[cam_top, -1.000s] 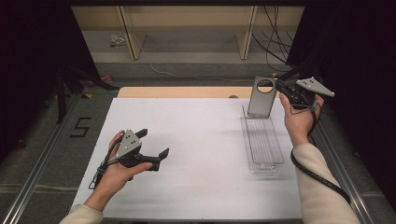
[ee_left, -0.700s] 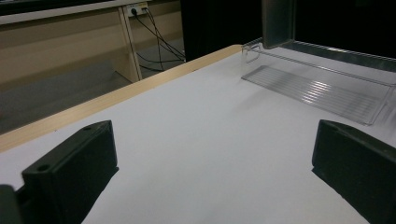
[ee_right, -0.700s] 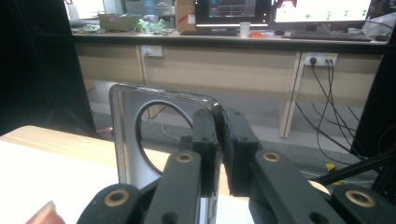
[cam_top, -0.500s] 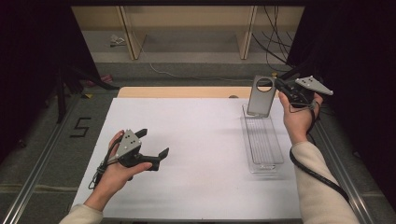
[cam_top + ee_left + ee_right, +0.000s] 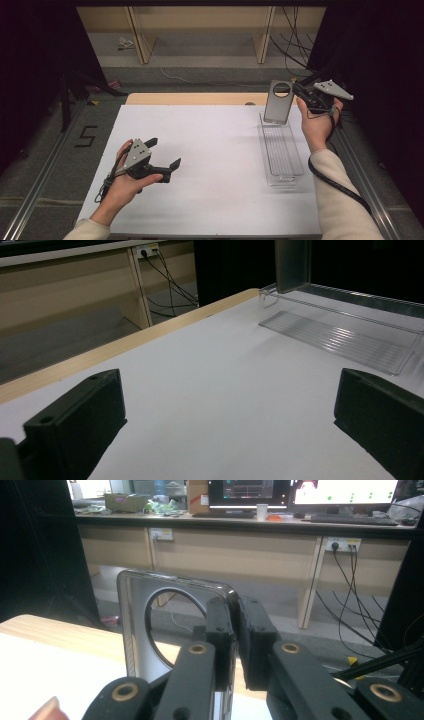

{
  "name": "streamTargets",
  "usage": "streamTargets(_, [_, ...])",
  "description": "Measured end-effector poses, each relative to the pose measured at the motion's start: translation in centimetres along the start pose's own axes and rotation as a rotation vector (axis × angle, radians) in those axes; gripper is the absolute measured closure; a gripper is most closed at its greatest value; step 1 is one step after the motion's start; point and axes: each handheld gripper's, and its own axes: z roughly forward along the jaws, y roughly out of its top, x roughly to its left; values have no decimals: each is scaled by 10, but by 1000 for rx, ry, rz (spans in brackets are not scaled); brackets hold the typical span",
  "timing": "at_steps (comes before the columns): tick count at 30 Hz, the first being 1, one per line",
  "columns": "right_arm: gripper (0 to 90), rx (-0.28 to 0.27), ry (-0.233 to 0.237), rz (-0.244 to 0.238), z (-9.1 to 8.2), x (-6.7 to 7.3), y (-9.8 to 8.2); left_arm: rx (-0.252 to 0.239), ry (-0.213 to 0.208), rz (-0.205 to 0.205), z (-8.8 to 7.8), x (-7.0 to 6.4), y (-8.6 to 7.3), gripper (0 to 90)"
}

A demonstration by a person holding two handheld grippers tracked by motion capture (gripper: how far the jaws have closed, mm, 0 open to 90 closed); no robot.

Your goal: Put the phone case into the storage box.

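— While we held the phone case (image 5: 278, 102) upright over the far end of the clear plastic tray (image 5: 281, 150), what worried you most?

— Our grip. The right gripper (image 5: 235, 630) had its fingers (image 5: 218, 625) pinching only one side edge of the case, beside the big round camera cutout. So thin a bite could have let the case swing or slip out if we had tipped the wrist.

— And if it had slipped?

— We judged it would have dropped onto the tray rim or past the back of the white desk (image 5: 210, 150), since the case hung close to the desk's far edge. A light, glossy shell like that might also have bounced out of the tray.

— Could the tray itself have caused trouble?

— Yes. It looked light and nothing pinned it down. Had we lowered the case at a slant and caught the wall, we might have pushed the tray sideways or tilted it up.

— Was the other hand any help?

— Not at that moment. The left gripper (image 5: 160, 156) sat low over the near left of the desk, well apart from the tray, its fingers (image 5: 80, 415) spread wide with nothing between them. In its own view we saw the tray far off and the lower part of the case above it.

— So the risk rested on the right hand alone?

— We thought so: a loose pinch or a careless tilt.
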Motion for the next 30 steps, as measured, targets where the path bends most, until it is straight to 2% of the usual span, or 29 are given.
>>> streamTargets(30, [847, 5, -14, 4, 11, 0, -7, -1, 0, 2, 0, -1, 0, 0])
